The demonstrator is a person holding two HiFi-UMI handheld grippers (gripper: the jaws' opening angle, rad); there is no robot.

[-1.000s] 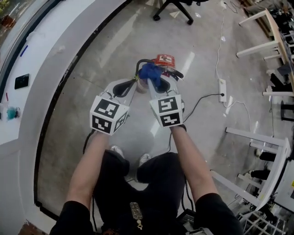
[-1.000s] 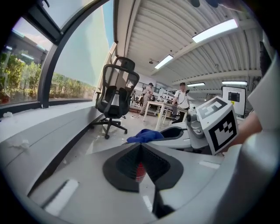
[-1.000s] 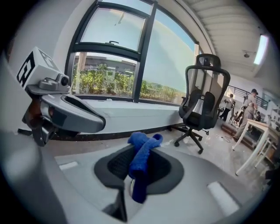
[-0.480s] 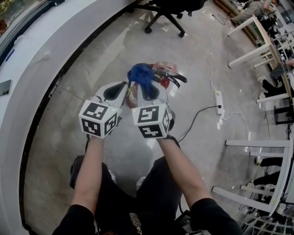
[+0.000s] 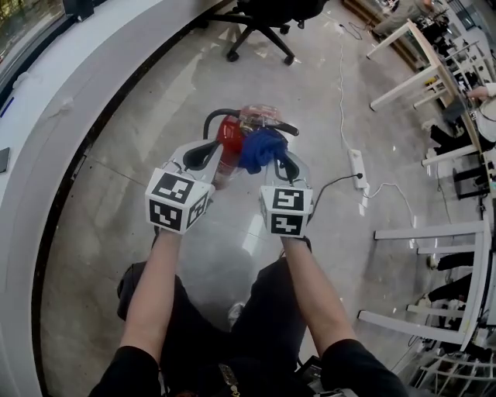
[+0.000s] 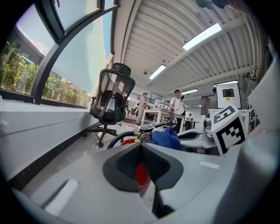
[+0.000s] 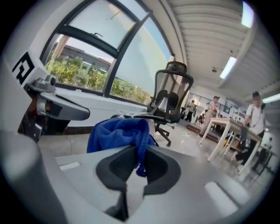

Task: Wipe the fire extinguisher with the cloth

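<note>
The red fire extinguisher [image 5: 228,143], with its black hose and handle, stands on the floor in front of me. In the head view my left gripper [image 5: 217,155] is shut and empty, its tips against the extinguisher's left side. In the left gripper view the red body [image 6: 141,175] shows just past the closed tips [image 6: 141,144]. My right gripper [image 5: 269,160] is shut on the blue cloth [image 5: 262,147], which bunches against the extinguisher's right side below the handle. Its jaws have just been closing with the cloth [image 7: 120,133] between them [image 7: 141,146].
A black office chair [image 5: 260,19] stands beyond the extinguisher. A white power strip [image 5: 358,167] with cables lies on the floor to the right. White table frames [image 5: 434,248] are at the far right, and a curved white ledge [image 5: 46,132] runs along the left. People stand far off.
The right gripper has carried the cloth from above the extinguisher's top down to its right side. The left gripper has sunk a little, still shut beside the extinguisher.
</note>
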